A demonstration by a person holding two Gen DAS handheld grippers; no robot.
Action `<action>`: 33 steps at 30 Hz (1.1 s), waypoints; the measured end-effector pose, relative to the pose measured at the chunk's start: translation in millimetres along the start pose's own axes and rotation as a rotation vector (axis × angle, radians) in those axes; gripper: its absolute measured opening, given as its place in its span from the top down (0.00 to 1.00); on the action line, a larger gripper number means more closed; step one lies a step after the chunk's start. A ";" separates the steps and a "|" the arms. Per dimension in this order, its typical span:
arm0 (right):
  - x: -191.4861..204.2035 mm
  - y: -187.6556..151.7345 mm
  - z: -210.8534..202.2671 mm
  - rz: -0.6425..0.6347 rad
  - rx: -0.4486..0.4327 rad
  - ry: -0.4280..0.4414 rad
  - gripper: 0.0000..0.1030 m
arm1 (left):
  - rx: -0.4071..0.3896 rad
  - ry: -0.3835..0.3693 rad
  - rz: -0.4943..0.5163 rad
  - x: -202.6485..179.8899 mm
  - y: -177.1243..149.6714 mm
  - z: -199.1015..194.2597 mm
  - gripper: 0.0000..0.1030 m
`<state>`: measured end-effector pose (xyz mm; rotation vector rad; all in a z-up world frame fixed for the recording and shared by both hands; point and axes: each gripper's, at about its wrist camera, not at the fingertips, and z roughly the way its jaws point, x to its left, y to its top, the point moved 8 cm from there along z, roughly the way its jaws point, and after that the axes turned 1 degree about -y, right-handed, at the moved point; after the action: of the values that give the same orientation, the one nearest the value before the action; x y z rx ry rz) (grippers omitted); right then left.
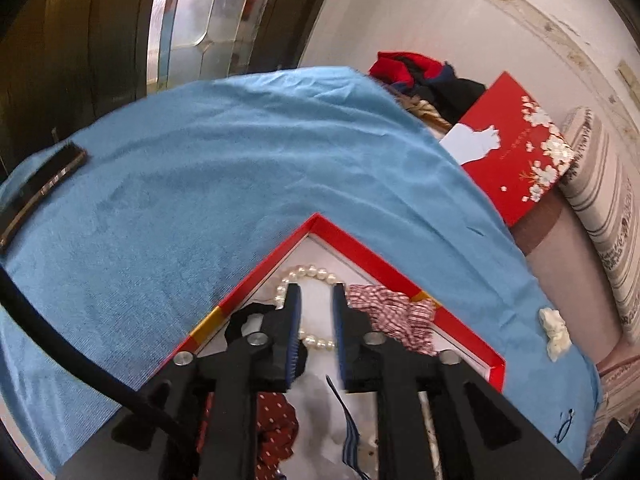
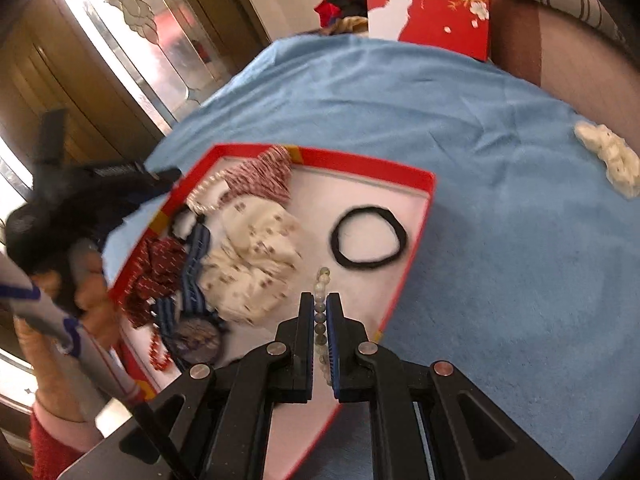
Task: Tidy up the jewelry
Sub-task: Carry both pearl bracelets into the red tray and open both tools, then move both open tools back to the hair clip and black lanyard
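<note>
Right, here is what I see from my end.

Right gripper (image 2: 320,308): my jaws are closed on a bead bracelet (image 2: 322,280); the pale, greyish beads run up between the pads and poke out past the tips, over the white floor of the red tray (image 2: 428,184).

Left gripper (image 1: 316,300): jaws parted a little and gripping nothing; they stand over a pearl bracelet (image 1: 308,274) that lies in the tray's far corner, one loop curling round the tips, a few pearls showing in the gap.

Tray contents: a black hair tie (image 2: 368,236) lies alone on the open side; a cream scrunchie (image 2: 252,256), a red checked scrunchie (image 2: 260,176), a dark red scrunchie (image 2: 160,264) and a blue striped ribbon (image 2: 196,264) crowd the other side.

Surface: the tray sits on a blue cloth (image 2: 480,200); a small white clip (image 2: 608,160) lies apart on it.

Handling, as I judge it: the bead bracelet is light and limp, a string of hard, round, smooth beads, so it will sag and swing and could roll out of the pads. I would pinch across the string between two beads, not on a bead's crown.

Risk: the pearls look equally slippery and could snag on fabric.
</note>
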<state>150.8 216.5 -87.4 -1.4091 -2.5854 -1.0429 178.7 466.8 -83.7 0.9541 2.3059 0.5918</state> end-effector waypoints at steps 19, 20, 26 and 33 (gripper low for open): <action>-86.4 -42.0 -69.8 0.052 -0.070 -0.185 0.59 | -0.140 0.059 0.414 -103.8 -59.6 -51.4 0.56; -97.2 -45.9 -73.4 0.069 -0.069 -0.198 0.59 | -0.137 0.055 0.431 -109.9 -64.6 -52.8 0.56; -156.5 -67.3 -98.1 0.186 -0.072 -0.240 0.59 | -0.109 0.009 0.502 -145.8 -94.2 -59.7 0.56; -199.4 -86.2 -116.0 0.265 -0.087 -0.275 0.59 | -0.079 -0.017 0.575 -176.5 -125.2 -59.9 0.56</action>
<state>170.9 -28.2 -107.3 -1.9788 -2.4477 -0.9952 181.8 244.3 -53.8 1.5861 1.9633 0.8887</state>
